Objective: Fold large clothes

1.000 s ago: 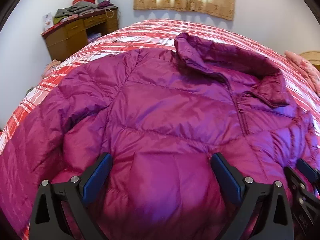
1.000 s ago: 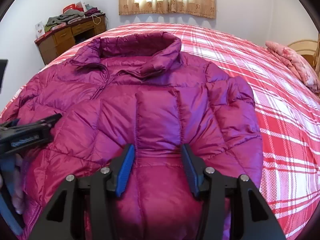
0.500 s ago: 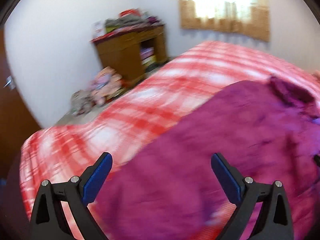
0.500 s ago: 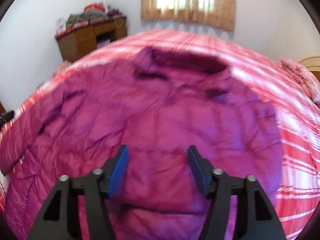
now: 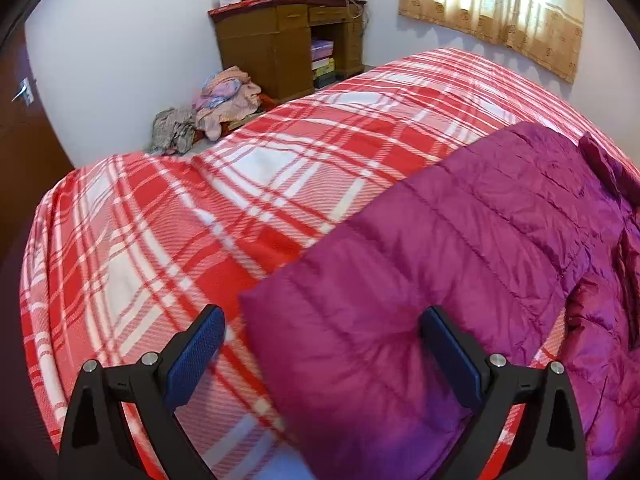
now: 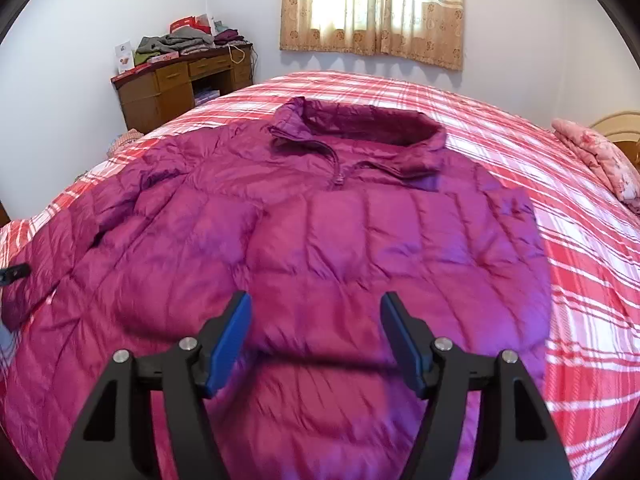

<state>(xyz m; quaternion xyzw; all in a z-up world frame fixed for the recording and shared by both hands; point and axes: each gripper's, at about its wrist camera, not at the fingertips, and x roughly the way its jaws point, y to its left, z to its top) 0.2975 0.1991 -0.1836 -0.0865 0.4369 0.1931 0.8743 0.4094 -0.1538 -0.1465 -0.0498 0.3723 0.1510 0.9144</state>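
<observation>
One magenta quilted puffer jacket point(image 6: 360, 248) of shiny, stitched and padded fabric lies flat on the red-and-white plaid blanket point(image 5: 248, 184) of the bed. Its long axis runs from the hem at the bed's near edge to the stand-up collar point(image 6: 360, 124), which points toward the far edge under the curtained window point(image 6: 372, 8). The zip is closed up to the collar. One sleeve point(image 5: 360, 320) stretches out sideways toward the bed's left edge, its squared cuff end lying on the blanket; the other side is folded in across the body, giving a straight right edge.

There are two grippers, each with two blue textured pads on black frames. The left gripper point(image 5: 320, 356) has its jaws spread wide, with the sleeve's cuff end between the pads but not pressed by them. The right gripper point(image 6: 316, 340) hovers over the jacket's lower front; its jaws have just been opening and stand moderately wide, gripping nothing.

One brown wooden desk point(image 6: 176, 84) piled with folded clothes stands at the far left wall, and a pink floral pillow point(image 6: 596, 156) lies at the bed's right edge.
</observation>
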